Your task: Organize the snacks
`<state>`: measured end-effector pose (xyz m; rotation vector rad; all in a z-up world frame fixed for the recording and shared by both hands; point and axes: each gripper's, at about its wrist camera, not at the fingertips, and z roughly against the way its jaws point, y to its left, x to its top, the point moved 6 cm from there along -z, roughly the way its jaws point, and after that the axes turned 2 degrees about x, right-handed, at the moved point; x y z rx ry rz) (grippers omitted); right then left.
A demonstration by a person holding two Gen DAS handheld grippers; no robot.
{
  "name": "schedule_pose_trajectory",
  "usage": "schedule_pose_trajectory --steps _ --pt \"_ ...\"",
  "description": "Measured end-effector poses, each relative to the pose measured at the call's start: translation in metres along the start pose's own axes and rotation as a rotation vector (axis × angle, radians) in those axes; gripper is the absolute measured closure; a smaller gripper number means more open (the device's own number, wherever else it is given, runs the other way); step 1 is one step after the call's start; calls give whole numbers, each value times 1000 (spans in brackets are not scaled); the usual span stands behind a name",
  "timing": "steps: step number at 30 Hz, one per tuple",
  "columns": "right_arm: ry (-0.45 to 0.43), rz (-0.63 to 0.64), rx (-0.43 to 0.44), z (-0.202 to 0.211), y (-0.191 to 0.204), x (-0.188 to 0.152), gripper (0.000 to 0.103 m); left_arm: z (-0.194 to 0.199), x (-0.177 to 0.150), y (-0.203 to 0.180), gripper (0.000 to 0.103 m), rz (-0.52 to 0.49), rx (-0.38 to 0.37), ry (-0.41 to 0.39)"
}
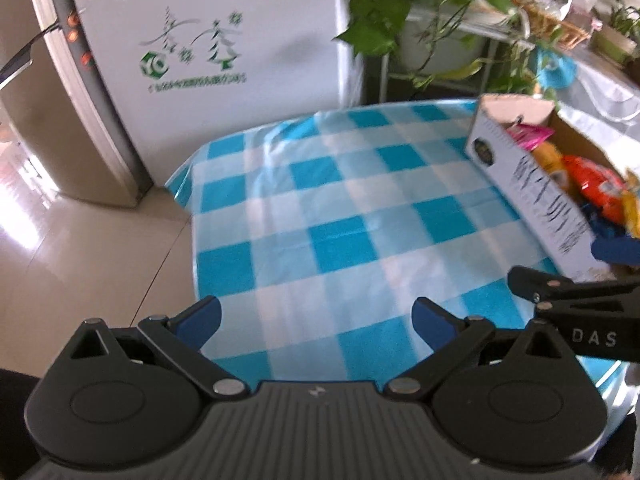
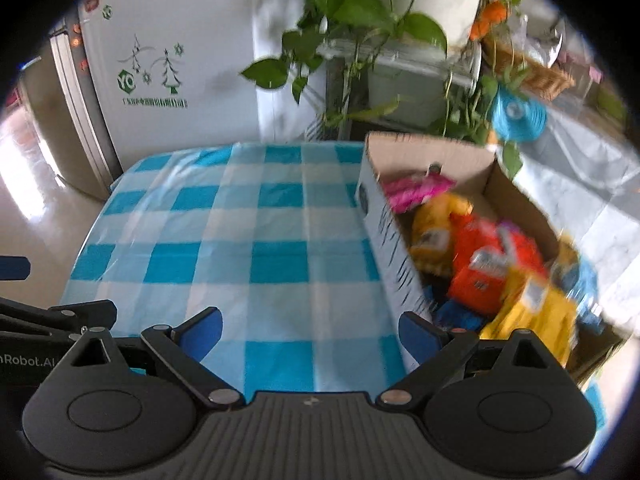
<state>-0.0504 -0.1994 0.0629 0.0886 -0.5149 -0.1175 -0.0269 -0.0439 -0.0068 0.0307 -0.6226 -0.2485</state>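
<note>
A cardboard box [image 2: 380,216] stands on the right side of a table with a blue and white checked cloth [image 2: 240,240]. Inside lie several snack packs: a pink one [image 2: 416,190], a yellow one [image 2: 436,232], an orange one [image 2: 492,268] and another yellow one [image 2: 536,312]. My right gripper [image 2: 310,326] is open above the cloth, its right finger next to the box's near wall. My left gripper [image 1: 316,320] is open and empty over the cloth. In the left wrist view the box [image 1: 532,196] sits at the right, with the right gripper [image 1: 576,272] beside it.
A white fridge [image 1: 208,40] with green stickers stands behind the table's far left corner. Potted plants [image 2: 360,12] on a metal rack stand behind the box. A wicker basket [image 2: 536,72] and a blue object [image 2: 516,114] are at the far right. Tiled floor [image 1: 80,248] lies to the left.
</note>
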Motion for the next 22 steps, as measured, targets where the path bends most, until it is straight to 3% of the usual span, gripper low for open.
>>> schedule_pose_trajectory --steps 4,12,22 --pt "50 -45 -3 -17 8 -17 0 -14 -10 11 1 23 12 31" --pt "71 -145 -33 -49 14 -46 0 -32 -24 22 1 54 -2 80" --pt "-99 -127 -117 -62 19 -51 0 -38 -31 26 1 89 -25 97"
